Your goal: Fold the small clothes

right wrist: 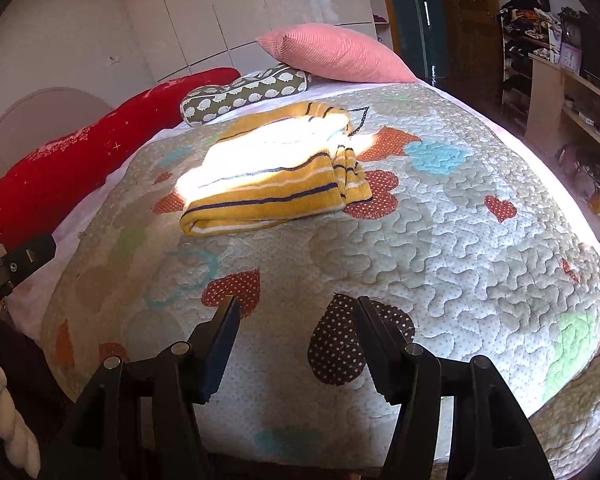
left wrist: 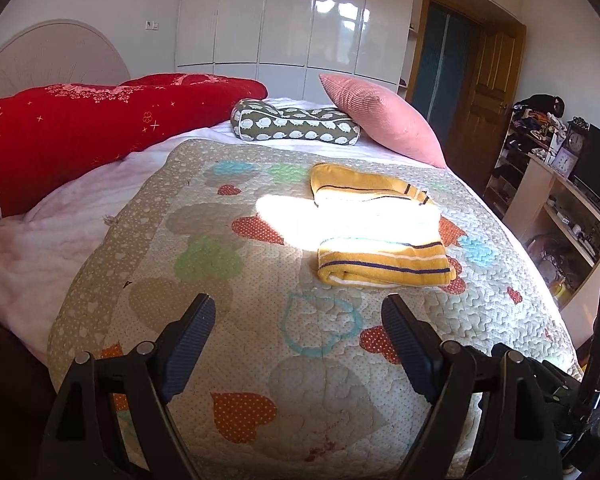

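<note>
Both wrist views low over quilt (left wrist: 228, 320), facing headboard (left wrist: 48, 52)

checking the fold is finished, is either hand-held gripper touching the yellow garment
Apart. In each wrist view the open left hand-held gripper and right hand-held gripper sit short of the garment, with bare quilt between.

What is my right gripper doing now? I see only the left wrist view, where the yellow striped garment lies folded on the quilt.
Observer: The right gripper is open and holds nothing.
Operator: Where is it, compared with the garment?
Observer: It is well short of the yellow striped garment and does not touch it. It points over a dark brown dotted heart patch on the quilt.
Operator: How does the garment's right end look?
Observer: Several folded layers show at that end. They are bunched a little, not flush.
</note>
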Motion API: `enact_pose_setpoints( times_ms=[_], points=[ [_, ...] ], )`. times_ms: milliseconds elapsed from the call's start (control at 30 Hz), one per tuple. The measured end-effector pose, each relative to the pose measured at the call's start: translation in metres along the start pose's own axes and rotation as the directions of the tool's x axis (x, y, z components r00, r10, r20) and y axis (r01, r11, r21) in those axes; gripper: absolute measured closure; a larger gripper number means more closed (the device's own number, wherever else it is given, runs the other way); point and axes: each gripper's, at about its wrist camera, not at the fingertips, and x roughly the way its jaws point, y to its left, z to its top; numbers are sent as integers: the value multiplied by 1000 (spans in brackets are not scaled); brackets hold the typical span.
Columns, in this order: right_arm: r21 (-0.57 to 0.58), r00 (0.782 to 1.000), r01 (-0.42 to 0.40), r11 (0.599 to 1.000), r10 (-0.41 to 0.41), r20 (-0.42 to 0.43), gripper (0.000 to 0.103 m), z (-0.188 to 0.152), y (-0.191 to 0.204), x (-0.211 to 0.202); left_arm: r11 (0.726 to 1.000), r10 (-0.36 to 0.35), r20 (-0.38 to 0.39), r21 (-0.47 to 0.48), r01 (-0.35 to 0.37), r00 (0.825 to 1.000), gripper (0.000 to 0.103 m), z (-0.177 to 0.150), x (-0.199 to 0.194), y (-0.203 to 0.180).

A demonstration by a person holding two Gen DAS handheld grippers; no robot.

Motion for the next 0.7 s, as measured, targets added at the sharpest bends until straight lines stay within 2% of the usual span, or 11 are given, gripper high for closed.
enact_pose_setpoints(
  times_ms=[700],
  points=[
    [54, 999, -9, 998, 11, -31, 40, -13, -9, 11, 1000, 11, -35, 15, -10, 999, 18, -9, 11, -5]
  ],
)
